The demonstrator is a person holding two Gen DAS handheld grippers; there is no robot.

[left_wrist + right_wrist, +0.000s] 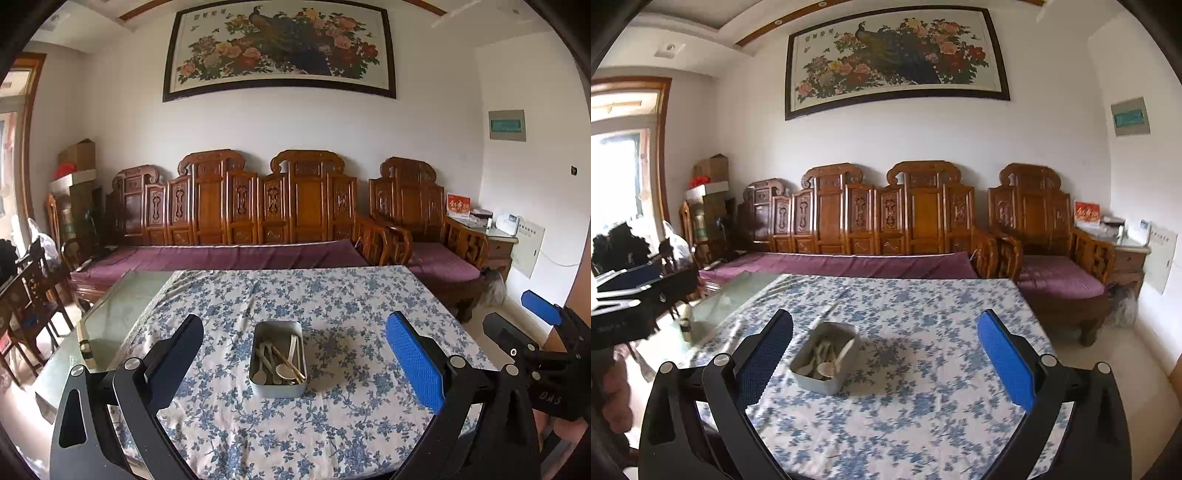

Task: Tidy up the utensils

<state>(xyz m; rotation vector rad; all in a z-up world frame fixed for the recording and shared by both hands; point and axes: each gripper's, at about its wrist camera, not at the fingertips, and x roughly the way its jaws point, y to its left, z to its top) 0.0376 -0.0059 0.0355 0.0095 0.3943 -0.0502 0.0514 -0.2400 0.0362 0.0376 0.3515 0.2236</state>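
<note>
A grey metal tin stands on the flowered tablecloth. It holds several white spoons and wooden chopsticks. My left gripper is open and empty, above the table with the tin between its fingers in view. In the right wrist view the tin sits left of centre with spoons inside. My right gripper is open and empty, to the right of the tin. The right gripper also shows at the right edge of the left wrist view.
The table has a blue-and-white flowered cloth; bare glass top shows on the left. A carved wooden sofa with purple cushions stands behind the table. Wooden chairs stand at the left.
</note>
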